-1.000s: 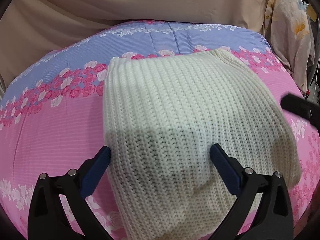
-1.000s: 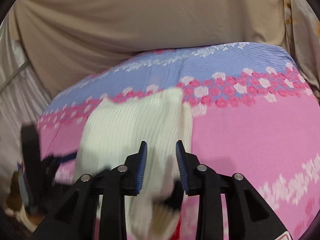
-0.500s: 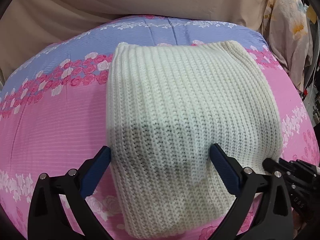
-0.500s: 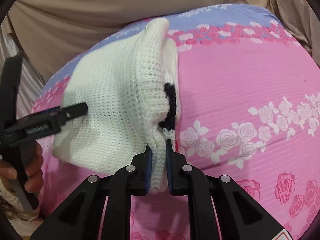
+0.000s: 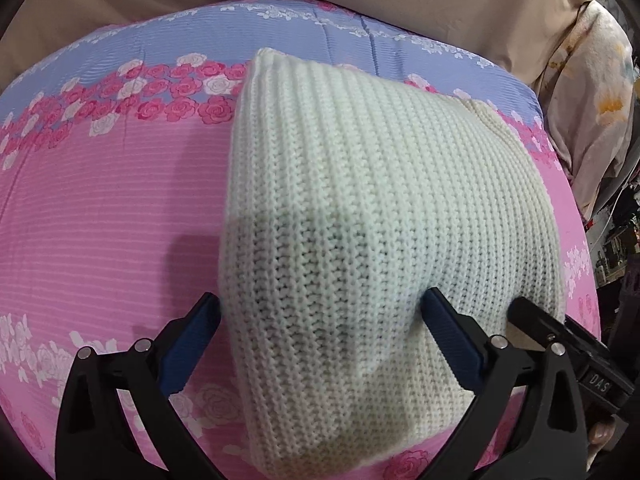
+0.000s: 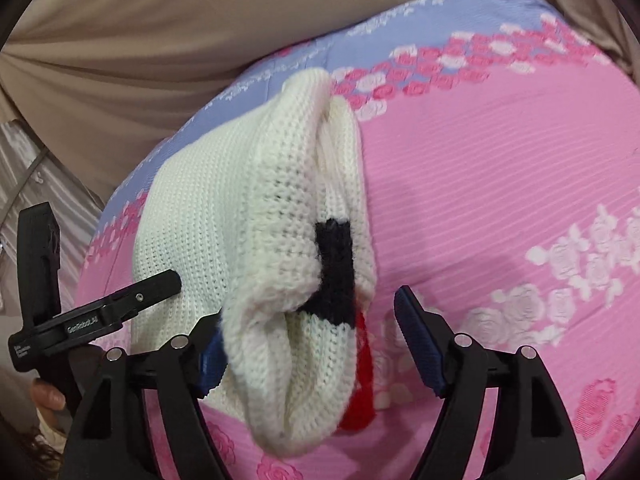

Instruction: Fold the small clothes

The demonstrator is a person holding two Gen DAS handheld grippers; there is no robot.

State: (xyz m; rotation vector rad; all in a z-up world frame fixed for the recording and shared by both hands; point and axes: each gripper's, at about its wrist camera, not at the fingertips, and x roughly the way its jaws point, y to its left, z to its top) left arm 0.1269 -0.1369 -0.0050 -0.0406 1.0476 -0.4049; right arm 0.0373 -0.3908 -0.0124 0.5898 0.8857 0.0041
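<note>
While the white knitted sweater [image 5: 384, 240] lies folded on the pink flowered bed cover [image 5: 100, 220], filling the middle of the left wrist view, both tools sit low at its near end. From the right wrist view the right gripper [image 6: 312, 344] is letting go: its fingers [image 6: 420, 340] are spreading wide, with the sweater's thick folded edge, black and red trim showing, loose between them in the lower middle of the frame, and the right-hand pad stands clear of the wool. The left gripper [image 5: 320, 344] stands wide open too, one blue finger on each side of the near fold, holding nothing as far as I can see. To finish this release cleanly, I'd say lift the right fingers straight back without snagging the knit, then press the bulging layers flat so the stack does not spring open
</note>
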